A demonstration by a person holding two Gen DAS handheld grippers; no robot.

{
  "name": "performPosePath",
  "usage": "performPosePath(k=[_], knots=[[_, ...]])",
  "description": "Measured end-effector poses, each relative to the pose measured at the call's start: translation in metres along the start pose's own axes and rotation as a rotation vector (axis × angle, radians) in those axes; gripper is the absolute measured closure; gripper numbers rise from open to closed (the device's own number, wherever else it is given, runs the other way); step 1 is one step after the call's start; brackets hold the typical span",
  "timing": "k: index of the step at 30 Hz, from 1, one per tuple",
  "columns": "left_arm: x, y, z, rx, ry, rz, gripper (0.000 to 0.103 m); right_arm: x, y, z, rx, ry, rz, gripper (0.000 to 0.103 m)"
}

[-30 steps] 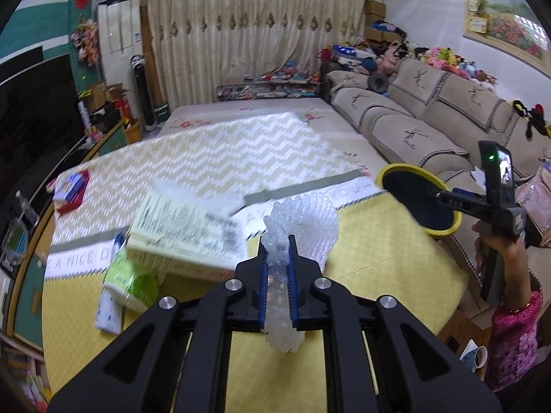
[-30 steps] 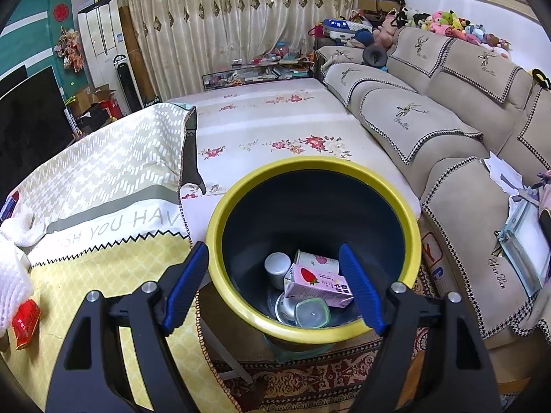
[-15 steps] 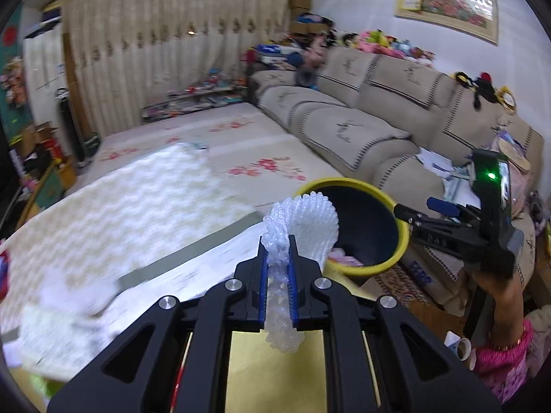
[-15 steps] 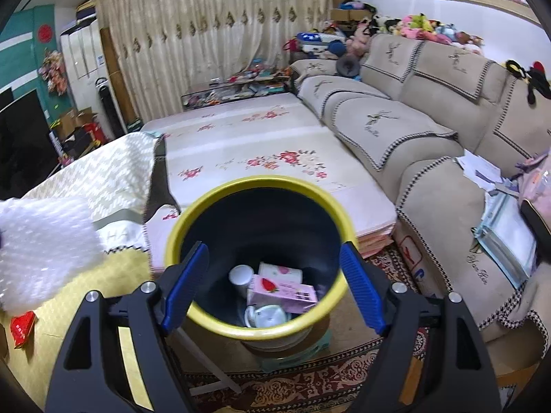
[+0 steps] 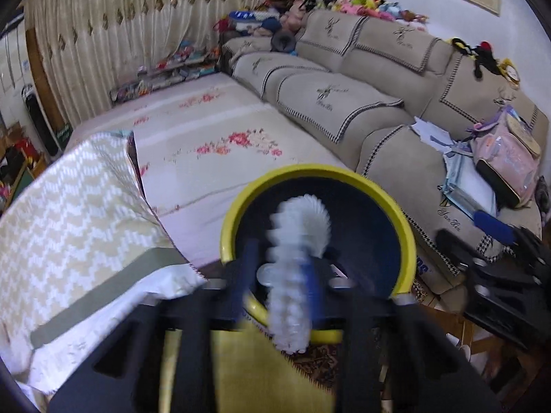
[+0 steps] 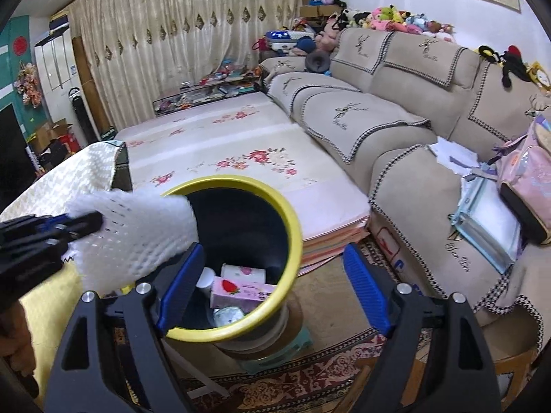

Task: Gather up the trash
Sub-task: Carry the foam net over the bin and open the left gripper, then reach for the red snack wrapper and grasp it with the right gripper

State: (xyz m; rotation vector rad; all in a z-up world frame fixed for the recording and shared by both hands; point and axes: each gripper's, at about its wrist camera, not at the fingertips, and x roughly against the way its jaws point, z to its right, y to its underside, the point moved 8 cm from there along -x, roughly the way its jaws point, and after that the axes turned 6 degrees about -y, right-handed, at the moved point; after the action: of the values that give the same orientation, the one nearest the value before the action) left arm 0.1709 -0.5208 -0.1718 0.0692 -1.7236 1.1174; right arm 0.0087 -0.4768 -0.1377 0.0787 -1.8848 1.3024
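A dark bin with a yellow rim (image 5: pixel 406 230) (image 6: pixel 292 241) stands on the floor beside the table. Inside it lie a pink strawberry carton (image 6: pixel 241 290), a white cup and other trash. My left gripper (image 5: pixel 280 275) is over the bin's near rim, blurred, with its jaws parting around a white foam net (image 5: pixel 303 227). In the right wrist view the left gripper (image 6: pixel 82 222) still touches the foam net (image 6: pixel 137 234) at the bin's left rim. My right gripper (image 6: pixel 272 292) is open and empty, right of the bin.
A table with a yellow and chevron cloth (image 5: pixel 75 199) lies left of the bin. A floral mat (image 6: pixel 224 151) is behind it. A beige sofa (image 6: pixel 396 130) with papers and a pink bag (image 6: pixel 527 179) runs along the right. A patterned rug (image 6: pixel 310 375) is underneath.
My left gripper swung right from the table to over the bin with the foam net, and its jaws have started to open. My right gripper shifted right of the bin.
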Motion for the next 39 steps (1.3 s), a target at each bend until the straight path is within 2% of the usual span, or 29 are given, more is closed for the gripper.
performPosePath(k=[1,2,5,6,11,16,21,24,28,34,39], knots=[[-0.004,0.0,-0.001,0.023,0.013,-0.011,0.031,0.001,-0.001,0.001,-0.002,0.004,0.003,0.024],[-0.004,0.003,-0.003,0.041,0.027,-0.015,0.028,0.002,-0.001,0.001,-0.003,0.003,0.004,0.024],[0.012,0.008,-0.01,0.073,0.044,-0.002,0.028,0.002,-0.001,0.002,-0.004,0.001,0.003,0.024],[0.022,0.01,-0.015,0.073,0.033,0.016,0.027,0.001,-0.001,0.001,-0.001,-0.003,0.001,0.024],[0.102,0.027,-0.049,0.062,-0.042,0.164,0.009,-0.001,0.001,-0.018,0.025,-0.04,-0.013,0.023],[0.173,0.068,-0.107,0.115,-0.158,0.231,0.005,-0.005,0.009,-0.057,0.08,-0.102,-0.035,0.023],[0.221,0.128,-0.183,0.252,-0.298,0.219,0.005,-0.009,0.028,-0.12,0.179,-0.201,-0.078,0.023],[0.25,0.175,-0.233,0.35,-0.408,0.201,0.005,-0.008,0.045,-0.169,0.267,-0.281,-0.113,0.023],[0.281,0.225,-0.279,0.441,-0.511,0.194,0.005,0.002,0.064,-0.229,0.359,-0.387,-0.14,0.023],[0.306,0.268,-0.319,0.518,-0.55,0.198,0.005,0.027,0.094,-0.308,0.462,-0.561,-0.178,0.023],[0.309,0.278,-0.319,0.518,-0.536,0.216,0.005,0.049,0.118,-0.345,0.496,-0.656,-0.205,0.02]])
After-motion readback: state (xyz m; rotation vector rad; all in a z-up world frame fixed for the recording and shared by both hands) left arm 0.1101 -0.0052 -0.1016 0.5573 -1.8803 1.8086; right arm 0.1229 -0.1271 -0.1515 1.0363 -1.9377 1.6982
